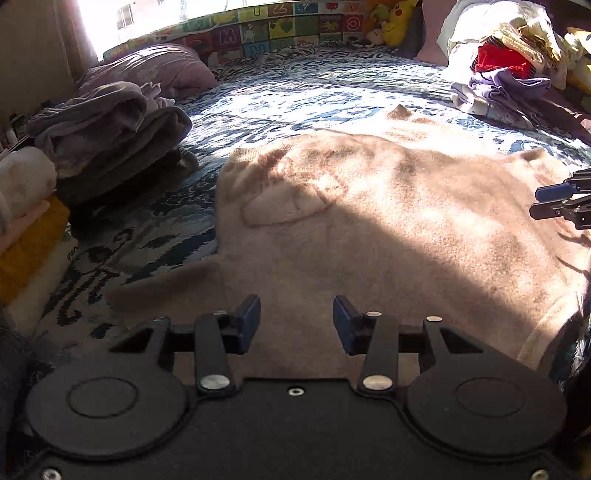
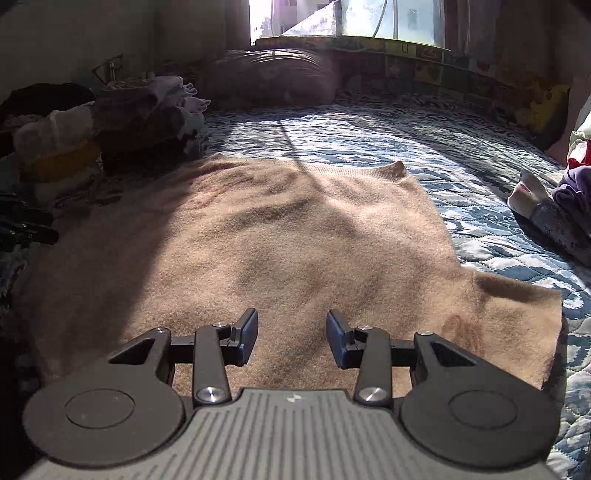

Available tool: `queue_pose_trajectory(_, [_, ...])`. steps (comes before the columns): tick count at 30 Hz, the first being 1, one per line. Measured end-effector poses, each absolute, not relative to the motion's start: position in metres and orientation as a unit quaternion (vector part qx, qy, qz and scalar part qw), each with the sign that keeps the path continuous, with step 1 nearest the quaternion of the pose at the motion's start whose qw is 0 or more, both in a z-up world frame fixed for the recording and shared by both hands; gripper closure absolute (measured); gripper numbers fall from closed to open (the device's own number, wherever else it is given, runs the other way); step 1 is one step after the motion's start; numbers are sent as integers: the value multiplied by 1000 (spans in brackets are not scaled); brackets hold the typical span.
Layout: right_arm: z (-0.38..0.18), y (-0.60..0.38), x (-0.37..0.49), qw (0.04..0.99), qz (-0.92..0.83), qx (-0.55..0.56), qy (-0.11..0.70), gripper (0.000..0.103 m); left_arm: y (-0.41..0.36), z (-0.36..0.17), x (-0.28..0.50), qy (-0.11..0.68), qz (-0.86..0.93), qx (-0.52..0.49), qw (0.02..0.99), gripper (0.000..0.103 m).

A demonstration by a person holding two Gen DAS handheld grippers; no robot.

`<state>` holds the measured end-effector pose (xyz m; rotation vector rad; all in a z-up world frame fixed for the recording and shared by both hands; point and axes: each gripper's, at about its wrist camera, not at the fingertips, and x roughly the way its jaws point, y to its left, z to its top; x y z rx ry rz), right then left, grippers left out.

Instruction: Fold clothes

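A tan knit sweater [image 1: 369, 206] lies spread flat on the blue patterned bedspread [image 1: 303, 88], front up, with a small patch on its chest. My left gripper [image 1: 296, 320] hovers open over its near left part, nothing between the fingers. In the right wrist view the same sweater [image 2: 258, 236] fills the middle, one short sleeve [image 2: 517, 314] sticking out to the right. My right gripper [image 2: 291, 334] is open above the sweater's near edge. The right gripper also shows at the right edge of the left wrist view [image 1: 565, 201], over the sweater's side.
A stack of folded clothes [image 1: 110, 136] and folded towels [image 1: 26, 229] sit at the left of the bed. An unfolded laundry pile [image 1: 509, 62] with red and purple items lies at the back right. A pillow [image 1: 162, 66] and plush toys [image 1: 395, 18] line the window side.
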<state>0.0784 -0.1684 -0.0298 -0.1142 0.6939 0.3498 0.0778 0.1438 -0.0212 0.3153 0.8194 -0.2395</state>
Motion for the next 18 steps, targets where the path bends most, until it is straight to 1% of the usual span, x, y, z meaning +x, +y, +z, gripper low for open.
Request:
queue_pose_trajectory(2, [-51,-159,65,912,156,-97,366,59,149,-44,74,422,-107,157,886,60])
queue_pose_trajectory(4, [-53,-168,47,925,156,-76,339,59,176,-23,68,416,-88,62,903,60])
queue_pose_trajectory(7, [-46,-179,25,933,153,-65,318,60,215,-7,52,391,-47,-47,918,57])
queue_pose_trajectory(9, [-46,-186,14,938,153,-51,306,60,236,-13,52,407,-8,-99,908,56])
queue_pose_trajectory(11, [-46,-190,9,942,148,-47,297,60,252,-22,56,421,25,-131,897,56])
queue_pose_trajectory(13, [-45,-193,5,945,146,-38,289,60,256,-23,59,405,32,-139,903,56])
queue_pose_trajectory(15, [-45,-193,4,946,151,-35,284,59,246,-17,62,375,-7,-136,917,57])
queue_pose_trajectory(17, [-47,-193,5,947,153,-33,282,59,225,-13,73,363,-43,-96,926,57])
queue_pose_trajectory(18, [-47,-193,6,946,154,-28,285,59,212,-11,80,360,-59,-63,929,61])
